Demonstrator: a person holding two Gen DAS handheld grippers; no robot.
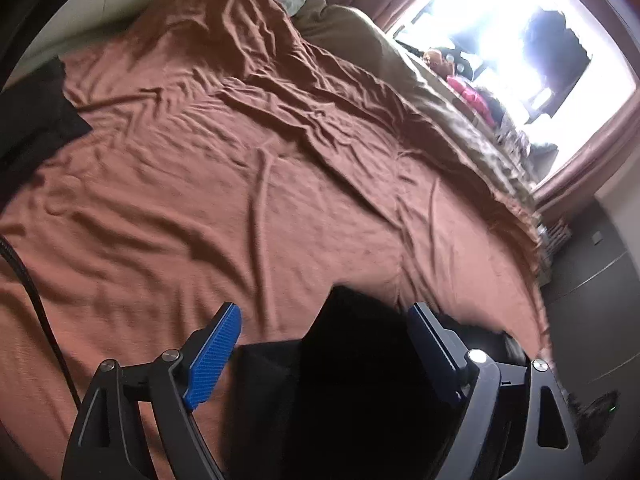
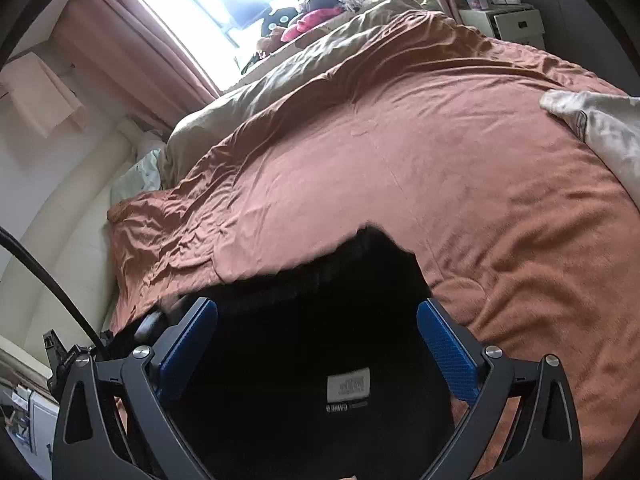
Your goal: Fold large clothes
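A wide bed carried a rumpled rust-brown cover, with a beige quilt bunched along its window side. The window was blown out white between dusty pink curtains. Soft toys sat along the sill, too small and backlit to tell apart. A pale pillow was cut off at the edge of the right view, and a black cable crossed the left view's margin.

The black garment lay on the cover at the near side of the bed, so dark that its folds and outline could not be read; only a grey label stood out, its print illegible. Another dark cloth lay at the far left, partly out of frame.

The left claw stood wide open, the garment lying between its blue pads without being pinched. The right claw was likewise spread wide over the garment, pads clear of it
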